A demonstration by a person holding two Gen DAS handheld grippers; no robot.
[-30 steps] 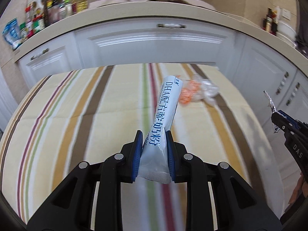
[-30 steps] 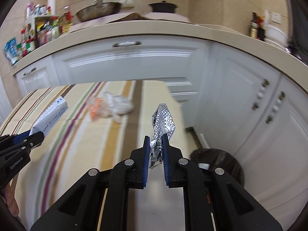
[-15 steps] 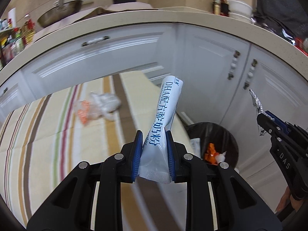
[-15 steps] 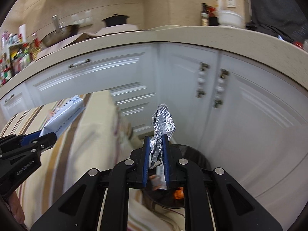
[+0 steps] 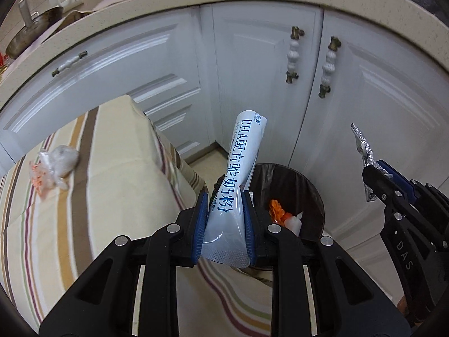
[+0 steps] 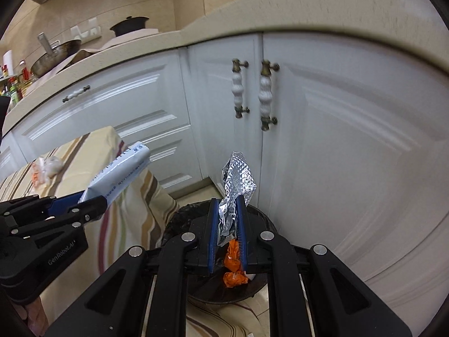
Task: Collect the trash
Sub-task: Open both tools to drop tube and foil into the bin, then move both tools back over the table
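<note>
Carrying two pieces of trash toward the round black-lined waste bin, you are at the drop-off step. Farthest from the bin, on the striped cream tablecloth, a crumpled clear plastic bag with orange bits lies uncollected. Closer to the bin, your left gripper pinches the clear lower end of a long white sachet with blue lettering, which stands up and away from the jaws, just short of the bin's near rim and over the cloth's hanging edge. Over the bin itself, your right gripper is pressed together on a crumpled piece of embossed silver foil; orange wrappers already lie inside, directly below its jaws. The foil looks ready to drop: spread the right jaws there. The sachet probably needs carrying a little farther over the opening before you release it, or it may land on the cloth or the floor.
</note>
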